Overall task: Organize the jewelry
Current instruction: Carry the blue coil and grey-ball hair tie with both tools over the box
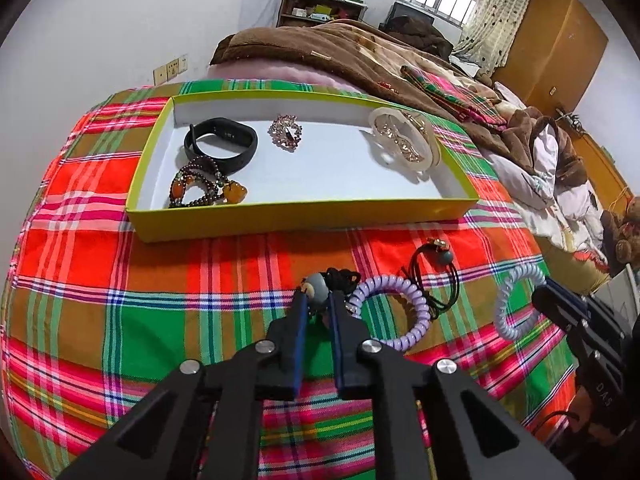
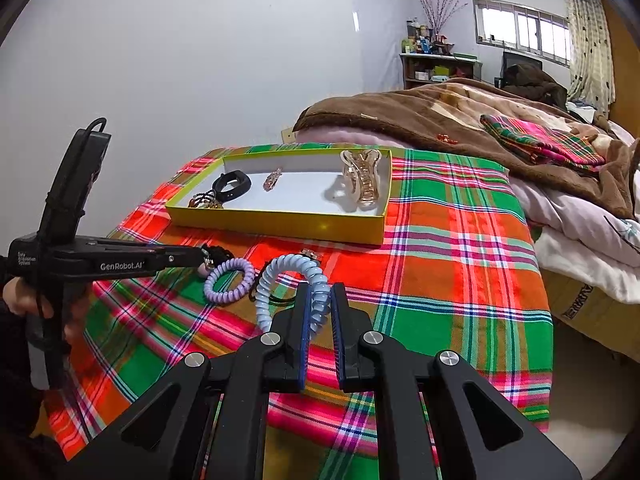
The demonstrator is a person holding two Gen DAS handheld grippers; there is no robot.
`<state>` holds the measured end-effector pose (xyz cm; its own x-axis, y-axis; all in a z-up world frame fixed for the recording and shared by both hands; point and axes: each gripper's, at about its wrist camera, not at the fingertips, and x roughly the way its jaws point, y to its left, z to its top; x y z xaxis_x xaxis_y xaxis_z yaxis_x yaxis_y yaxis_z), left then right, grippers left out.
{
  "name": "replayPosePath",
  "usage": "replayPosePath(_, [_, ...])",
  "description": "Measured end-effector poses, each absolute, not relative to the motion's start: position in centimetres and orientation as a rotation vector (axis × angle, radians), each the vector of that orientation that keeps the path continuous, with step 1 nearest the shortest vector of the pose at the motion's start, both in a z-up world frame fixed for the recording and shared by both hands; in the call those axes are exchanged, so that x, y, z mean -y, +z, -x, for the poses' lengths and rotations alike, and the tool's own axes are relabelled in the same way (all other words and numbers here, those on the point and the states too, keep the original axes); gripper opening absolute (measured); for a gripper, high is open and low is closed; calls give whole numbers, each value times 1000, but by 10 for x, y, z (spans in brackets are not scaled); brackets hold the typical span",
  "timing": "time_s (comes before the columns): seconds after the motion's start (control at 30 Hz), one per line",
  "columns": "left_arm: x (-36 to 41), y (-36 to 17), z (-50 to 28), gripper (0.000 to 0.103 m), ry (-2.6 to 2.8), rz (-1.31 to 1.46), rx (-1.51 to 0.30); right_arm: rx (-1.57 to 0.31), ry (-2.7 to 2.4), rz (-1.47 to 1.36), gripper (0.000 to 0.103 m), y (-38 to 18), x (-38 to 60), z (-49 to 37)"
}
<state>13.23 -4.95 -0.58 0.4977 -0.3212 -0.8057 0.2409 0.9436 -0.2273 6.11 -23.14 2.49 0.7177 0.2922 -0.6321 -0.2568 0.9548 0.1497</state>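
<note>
My left gripper [image 1: 319,298] is shut on a black cord hair tie with a grey bead [image 1: 316,284], low on the plaid cloth [image 1: 160,280]. Right beside it lies a purple spiral hair tie [image 1: 386,281], and a second black tie with a bead [image 1: 446,257] rests behind that. My right gripper [image 2: 319,292] is shut on a pale blue spiral hair tie [image 2: 288,264], which arches up from its pads. Behind both stands a yellow-green box [image 1: 300,216] holding a black band [image 1: 220,140], beaded bracelets [image 1: 204,188], a sparkly brooch [image 1: 286,134] and a pale claw clip [image 1: 404,142].
A bed with a brown blanket [image 2: 440,120] and rumpled bedding borders the cloth at the back and right. A folded plaid cloth [image 2: 540,140] lies on the blanket. A hand [image 2: 16,300] holds the left gripper's handle at the left edge. The box's middle is bare white.
</note>
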Motion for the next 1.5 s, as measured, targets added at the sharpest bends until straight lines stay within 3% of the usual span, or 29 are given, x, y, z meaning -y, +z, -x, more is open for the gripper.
replayPosePath(0.03, [50, -6, -134, 26, -335, 92, -990, -709, 304, -53, 10, 25, 231, -62])
replayPosePath(0.1, [52, -9, -138, 32, -325, 75, -998, -710, 306, -54, 10, 24, 231, -62])
replayPosePath(0.23, [58, -16, -142, 34, -315, 50, -1020, -711, 307, -54, 10, 24, 232, -63])
replayPosePath(0.37, [60, -16, -143, 33, -309, 51, -1017, -711, 311, -57, 10, 24, 231, -64])
replayPosePath(0.43, [61, -15, -142, 23, -320, 44, -1017, -712, 313, -59, 10, 25, 230, -65])
replayPosePath(0.67, [63, -9, -139, 19, -315, 13, -995, -706, 310, -57, 10, 28, 230, -67])
replayPosePath(1.5, [44, 50, -140, 18, -322, 34, -849, -657, 335, -48, 10, 64, 216, -100])
